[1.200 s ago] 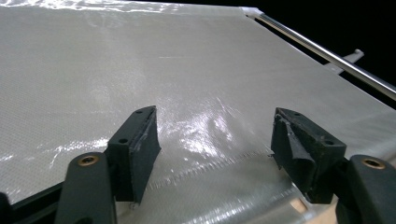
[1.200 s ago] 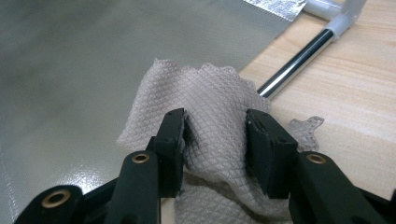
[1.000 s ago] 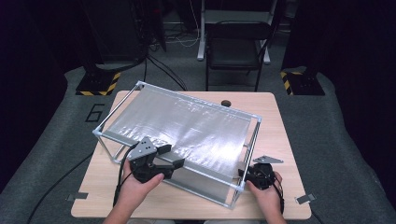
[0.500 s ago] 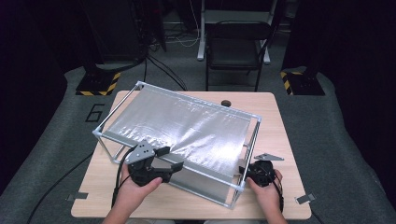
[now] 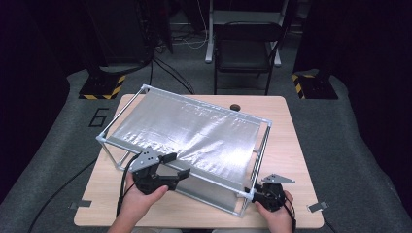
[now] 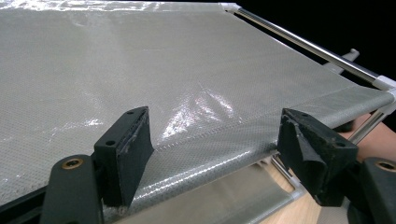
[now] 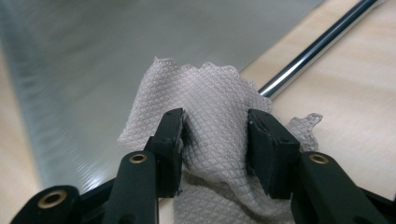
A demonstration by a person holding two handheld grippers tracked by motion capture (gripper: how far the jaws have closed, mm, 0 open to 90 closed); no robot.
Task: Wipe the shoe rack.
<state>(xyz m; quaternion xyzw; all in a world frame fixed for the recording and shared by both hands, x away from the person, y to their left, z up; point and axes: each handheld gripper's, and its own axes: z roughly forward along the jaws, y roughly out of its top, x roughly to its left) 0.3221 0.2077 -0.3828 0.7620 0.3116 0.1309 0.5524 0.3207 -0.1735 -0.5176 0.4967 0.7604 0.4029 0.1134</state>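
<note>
Grey cloth [image 7: 210,130] bunches between right hand-held gripper [image 7: 215,140], lower edge cut off.

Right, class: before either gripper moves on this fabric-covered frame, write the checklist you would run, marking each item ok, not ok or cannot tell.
1. Left gripper open, jaws wide apart: ok.
2. Left gripper lined up with the near edge of the grey fabric panel: ok.
3. Right gripper has the quilted cloth between its jaws: ok.
4. Right grip firm: cannot tell.
5. Frame standing on the table: ok.
</note>
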